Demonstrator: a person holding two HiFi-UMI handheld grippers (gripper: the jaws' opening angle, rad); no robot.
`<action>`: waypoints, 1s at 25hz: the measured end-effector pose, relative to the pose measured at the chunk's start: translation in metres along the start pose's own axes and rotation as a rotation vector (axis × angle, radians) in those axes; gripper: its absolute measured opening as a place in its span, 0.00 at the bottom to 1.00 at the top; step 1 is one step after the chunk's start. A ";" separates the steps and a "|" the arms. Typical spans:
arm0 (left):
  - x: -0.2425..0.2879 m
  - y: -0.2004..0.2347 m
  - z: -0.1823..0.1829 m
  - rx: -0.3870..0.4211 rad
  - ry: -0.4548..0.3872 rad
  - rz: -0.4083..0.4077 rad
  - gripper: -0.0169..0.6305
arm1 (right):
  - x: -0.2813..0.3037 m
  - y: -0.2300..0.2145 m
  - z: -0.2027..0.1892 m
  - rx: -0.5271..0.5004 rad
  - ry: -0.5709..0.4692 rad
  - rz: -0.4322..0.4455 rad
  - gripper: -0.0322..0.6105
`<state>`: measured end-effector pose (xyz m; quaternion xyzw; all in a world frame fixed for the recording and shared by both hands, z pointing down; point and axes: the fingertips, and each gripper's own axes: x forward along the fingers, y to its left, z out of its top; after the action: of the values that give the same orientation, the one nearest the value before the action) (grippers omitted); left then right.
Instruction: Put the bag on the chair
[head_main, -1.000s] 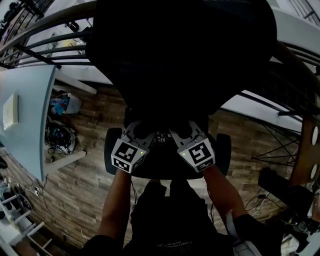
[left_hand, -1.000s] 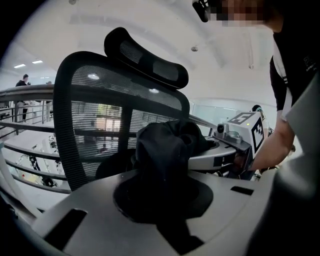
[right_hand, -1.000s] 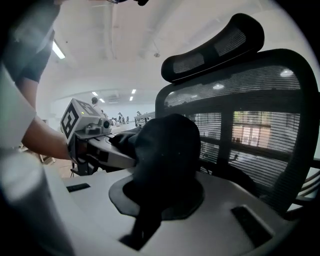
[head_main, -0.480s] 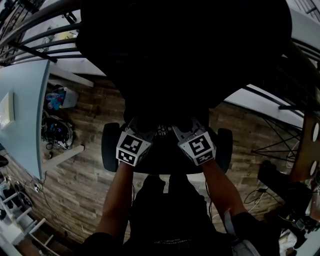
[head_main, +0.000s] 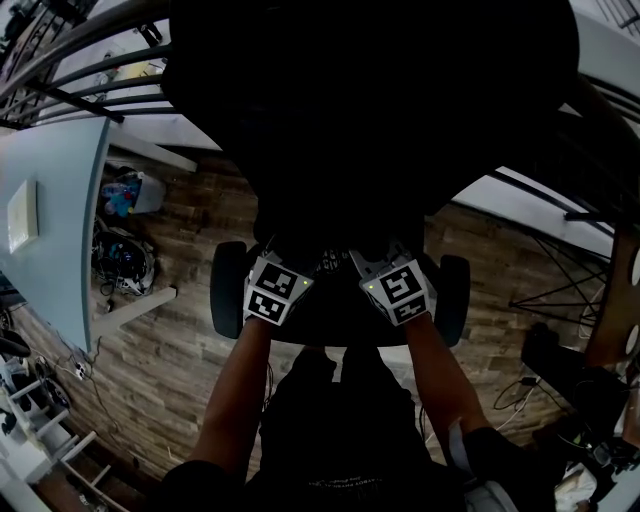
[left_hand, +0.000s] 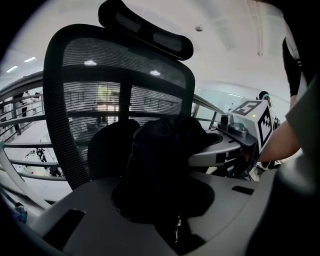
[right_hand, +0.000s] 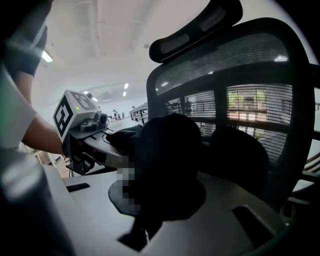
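Wood-plank floor (head_main: 170, 330) fills the lower part of the head view, and a light blue table (head_main: 60, 230) stands at its left edge. In the middle stands a black office chair (head_main: 370, 100), seen from above, with a wide mesh backrest (left_hand: 120, 75), a headrest (left_hand: 145, 30) and two dark armrests (head_main: 228, 290) on its sides.

The black bag (left_hand: 165, 145) is over the seat, between the armrests and just in front of the backrest. Both grippers hold it from the front edge of the seat. Whether its bottom rests on the seat, I cannot tell, because this part is too dark.

The left gripper (head_main: 272, 262) and the right gripper (head_main: 385, 262) are side by side, near each other, each with its marker cube towards the person. The jaws of the left gripper are opening, but the gap is narrow and the bag's fabric fills it, with the pads touching it. The jaws of the right gripper stand close together, pinching a fold of the same fabric.

A small metal zip pull (left_hand: 177, 227) hangs from the bag in the gap of the left jaws.
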<state>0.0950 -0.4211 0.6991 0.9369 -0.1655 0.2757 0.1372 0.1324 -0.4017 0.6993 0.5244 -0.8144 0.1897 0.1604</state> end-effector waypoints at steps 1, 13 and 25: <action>0.000 -0.001 -0.003 -0.005 0.010 -0.004 0.15 | 0.000 0.001 -0.003 0.003 0.010 0.002 0.12; -0.010 -0.005 -0.031 -0.057 0.059 0.014 0.50 | -0.018 -0.010 -0.021 0.047 0.087 -0.019 0.47; -0.053 -0.009 0.004 0.006 0.010 0.063 0.52 | -0.073 -0.027 -0.006 0.064 0.092 -0.139 0.49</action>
<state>0.0582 -0.4023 0.6644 0.9302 -0.1934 0.2852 0.1266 0.1862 -0.3511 0.6750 0.5752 -0.7614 0.2280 0.1933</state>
